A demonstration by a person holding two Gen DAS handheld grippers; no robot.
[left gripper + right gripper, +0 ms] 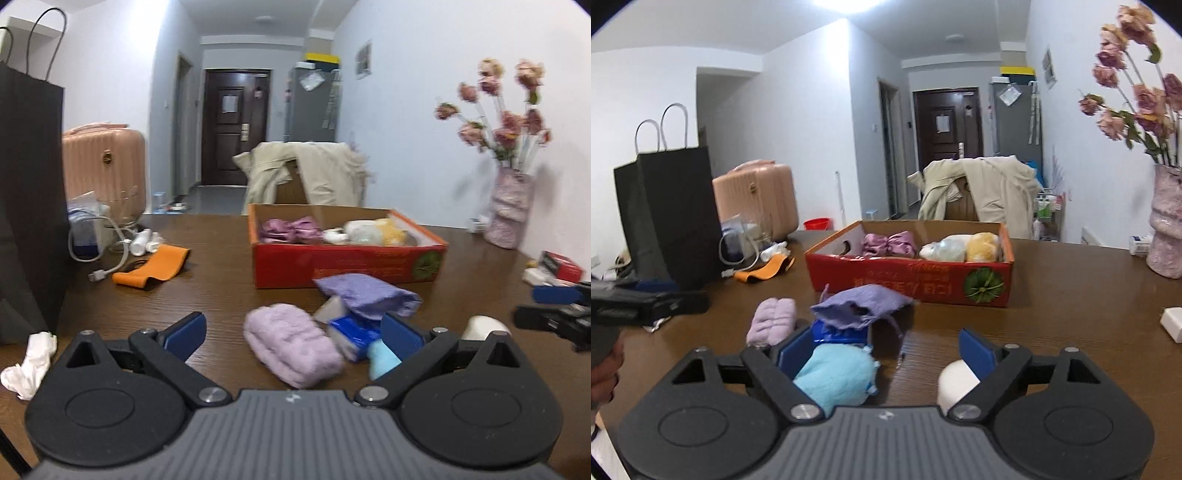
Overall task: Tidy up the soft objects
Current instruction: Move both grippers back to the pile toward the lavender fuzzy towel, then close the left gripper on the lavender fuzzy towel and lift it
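A red cardboard box (347,264) (912,275) sits mid-table, holding a pink satin item (290,229) (888,243), a white bundle (947,247) and a yellow plush (391,230) (982,245). In front of it lie a lilac folded towel (291,343) (772,319), a purple cloth pouch (365,293) (860,304), a blue packet (354,330) (838,334) and a light-blue plush (382,360) (836,378). My left gripper (293,332) is open, the towel between its fingers. My right gripper (886,350) is open just above the light-blue plush.
A black paper bag (27,206) (670,214) stands at left, with an orange band (155,267), cable and bottle near it. Crumpled tissue (29,363) lies front left. A pink flower vase (511,210) (1167,229) stands right. A white round object (956,384) lies near the right finger.
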